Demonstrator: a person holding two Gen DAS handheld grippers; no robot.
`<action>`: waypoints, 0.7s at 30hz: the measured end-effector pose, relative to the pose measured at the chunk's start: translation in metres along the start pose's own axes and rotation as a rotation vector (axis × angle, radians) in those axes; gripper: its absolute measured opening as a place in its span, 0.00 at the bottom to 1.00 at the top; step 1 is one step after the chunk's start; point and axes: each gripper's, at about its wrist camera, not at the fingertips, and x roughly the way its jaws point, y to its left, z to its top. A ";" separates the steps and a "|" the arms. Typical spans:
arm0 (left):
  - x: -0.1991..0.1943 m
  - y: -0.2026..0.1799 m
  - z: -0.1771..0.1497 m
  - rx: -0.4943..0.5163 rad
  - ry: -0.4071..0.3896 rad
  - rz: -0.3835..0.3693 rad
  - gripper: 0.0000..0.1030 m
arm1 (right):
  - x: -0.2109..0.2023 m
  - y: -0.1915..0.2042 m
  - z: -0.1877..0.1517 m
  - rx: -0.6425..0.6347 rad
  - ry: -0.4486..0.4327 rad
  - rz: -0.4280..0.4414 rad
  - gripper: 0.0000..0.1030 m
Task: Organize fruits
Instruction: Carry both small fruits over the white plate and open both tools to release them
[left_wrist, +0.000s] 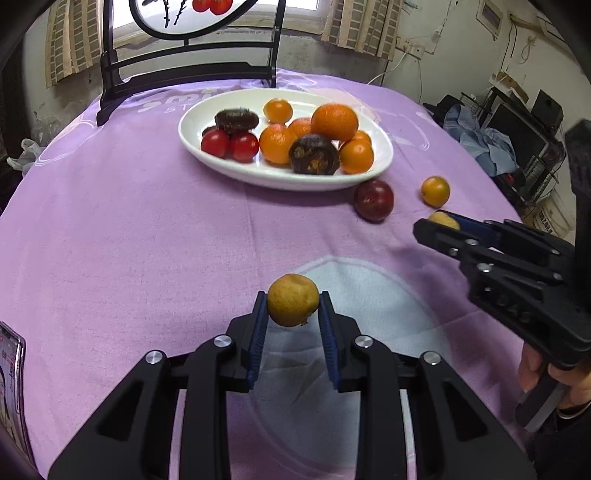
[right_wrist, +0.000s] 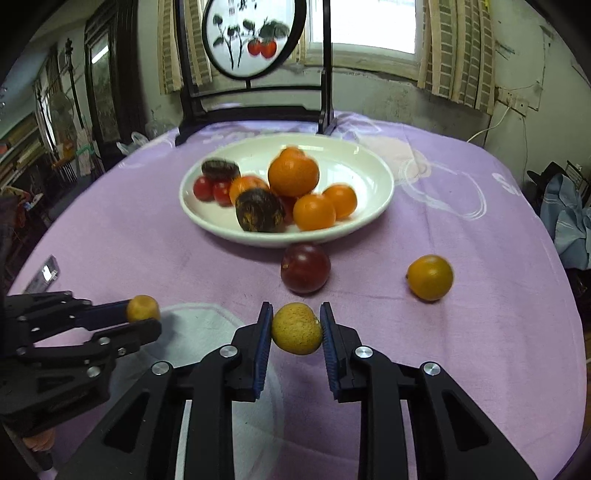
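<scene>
Above purple cloth (left_wrist: 129, 229), each tool clamps yellowish fruit: left tool (left_wrist: 293, 306), right tool (right_wrist: 296, 325).

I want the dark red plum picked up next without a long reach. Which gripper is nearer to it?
Right. The right gripper, shut on a yellow fruit, sits just in front of the plum. The left gripper, holding another yellow fruit, is farther back and to the plum's left.
</scene>
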 end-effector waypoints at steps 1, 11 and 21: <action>-0.004 0.000 0.004 0.004 -0.010 -0.001 0.26 | -0.006 -0.002 0.004 0.001 -0.018 0.006 0.25; -0.004 -0.002 0.085 0.030 -0.097 0.061 0.26 | -0.011 -0.014 0.068 0.038 -0.137 0.054 0.25; 0.051 0.016 0.134 -0.035 -0.051 0.126 0.26 | 0.062 -0.026 0.117 0.108 -0.105 0.027 0.25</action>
